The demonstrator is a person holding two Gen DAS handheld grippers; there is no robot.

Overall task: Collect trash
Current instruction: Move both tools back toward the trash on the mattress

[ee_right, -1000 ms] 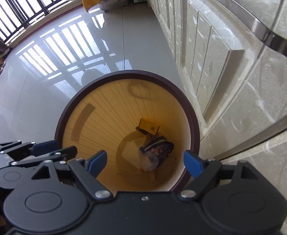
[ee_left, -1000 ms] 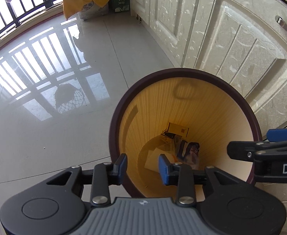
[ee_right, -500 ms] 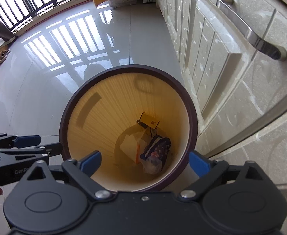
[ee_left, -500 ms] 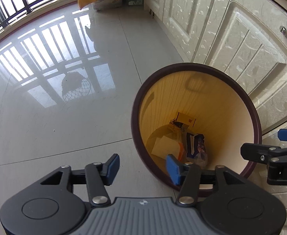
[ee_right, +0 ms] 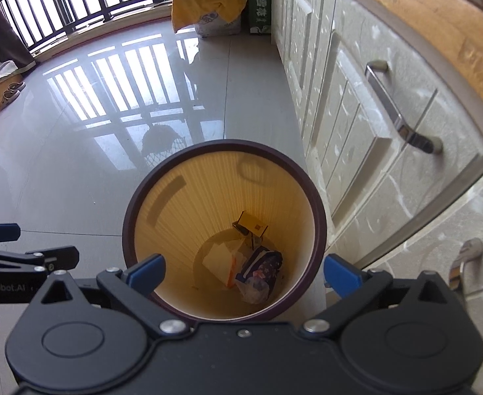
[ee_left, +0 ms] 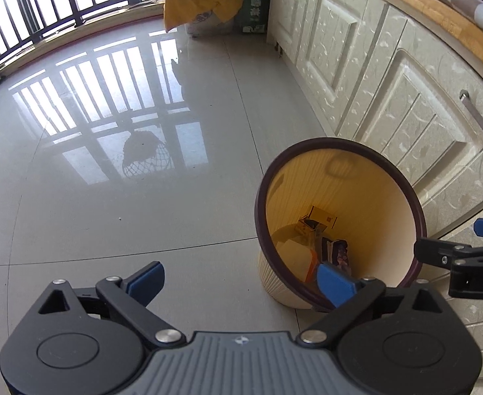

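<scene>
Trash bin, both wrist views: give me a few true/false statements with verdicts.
1. The trash bin stands on the floor beside the cabinets. True.
2. The bin is empty. False: a small yellow box, white paper and a dark wrapper lie at its bottom.
3. The right tool holds a piece of trash. False: nothing is between its opening jaws.
4. The left tool holds nothing. True; its jaws are opening.
5. The bin has a lid on. False: its mouth is uncovered.
</scene>
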